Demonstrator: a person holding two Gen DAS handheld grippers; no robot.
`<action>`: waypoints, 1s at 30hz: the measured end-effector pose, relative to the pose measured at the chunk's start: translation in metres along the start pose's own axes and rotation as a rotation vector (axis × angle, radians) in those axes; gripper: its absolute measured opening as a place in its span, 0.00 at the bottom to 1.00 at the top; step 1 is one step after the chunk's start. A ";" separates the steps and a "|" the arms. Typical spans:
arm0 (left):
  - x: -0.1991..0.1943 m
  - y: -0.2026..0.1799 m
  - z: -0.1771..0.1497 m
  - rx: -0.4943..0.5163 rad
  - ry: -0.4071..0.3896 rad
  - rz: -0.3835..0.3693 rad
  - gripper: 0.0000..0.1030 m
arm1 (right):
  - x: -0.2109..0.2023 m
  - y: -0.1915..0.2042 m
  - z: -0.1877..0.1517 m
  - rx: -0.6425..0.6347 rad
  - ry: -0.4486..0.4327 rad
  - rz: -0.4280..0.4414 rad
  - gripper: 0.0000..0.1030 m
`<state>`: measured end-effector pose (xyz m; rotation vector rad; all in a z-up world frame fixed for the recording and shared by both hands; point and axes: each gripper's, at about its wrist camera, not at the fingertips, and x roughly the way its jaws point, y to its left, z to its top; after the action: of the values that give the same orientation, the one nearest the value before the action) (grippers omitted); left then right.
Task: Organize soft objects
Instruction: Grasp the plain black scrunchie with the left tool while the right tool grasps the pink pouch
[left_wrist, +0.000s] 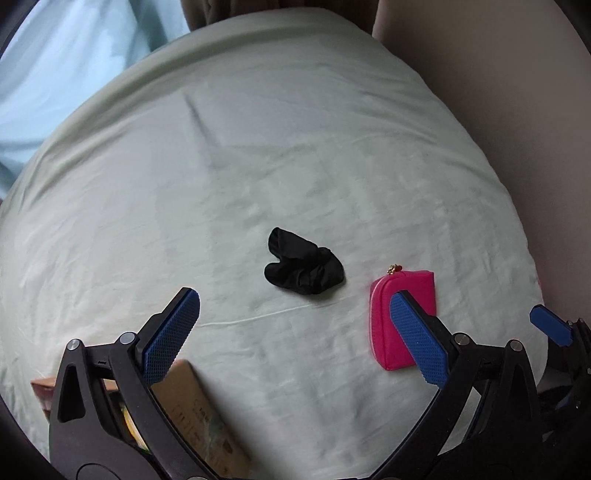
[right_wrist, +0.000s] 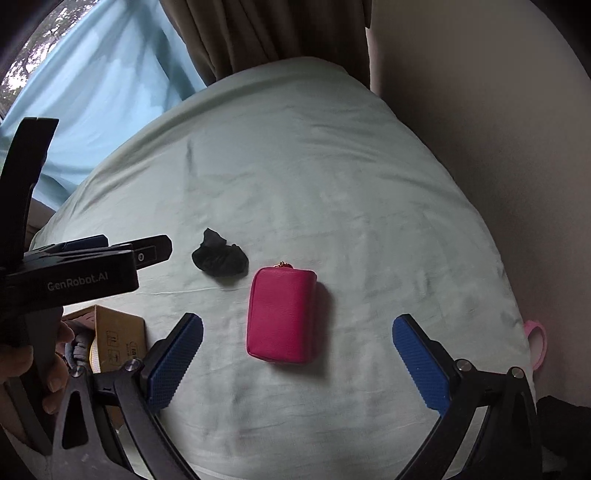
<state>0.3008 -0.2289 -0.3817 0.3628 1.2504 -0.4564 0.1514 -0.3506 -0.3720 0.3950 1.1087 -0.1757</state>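
A crumpled black sock (left_wrist: 303, 266) lies on the pale green bed sheet (left_wrist: 258, 147); it also shows in the right wrist view (right_wrist: 220, 263). A pink zip pouch (left_wrist: 399, 295) lies to its right and shows in the right wrist view (right_wrist: 282, 315). My left gripper (left_wrist: 295, 332) is open and empty, hovering just short of the sock. My right gripper (right_wrist: 297, 354) is open and empty, with the pouch between and just beyond its fingertips. The left gripper shows from the side in the right wrist view (right_wrist: 147, 254).
An open cardboard box (right_wrist: 110, 338) with items inside sits at the bed's near left; it also shows in the left wrist view (left_wrist: 199, 417). A pink ring-shaped object (right_wrist: 537, 341) lies at the right edge. A beige wall (right_wrist: 480, 110) is on the right, curtains (right_wrist: 258, 33) behind.
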 end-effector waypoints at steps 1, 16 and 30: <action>0.009 -0.001 0.003 0.020 0.015 0.003 0.99 | 0.008 0.001 0.000 0.012 0.011 -0.003 0.99; 0.118 -0.011 0.017 0.172 0.150 -0.008 0.93 | 0.105 0.016 -0.002 0.079 0.161 -0.044 0.96; 0.124 -0.020 0.013 0.232 0.143 -0.038 0.39 | 0.134 0.016 -0.007 0.109 0.247 -0.069 0.55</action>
<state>0.3315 -0.2690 -0.4973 0.5768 1.3481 -0.6193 0.2099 -0.3258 -0.4917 0.4855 1.3612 -0.2538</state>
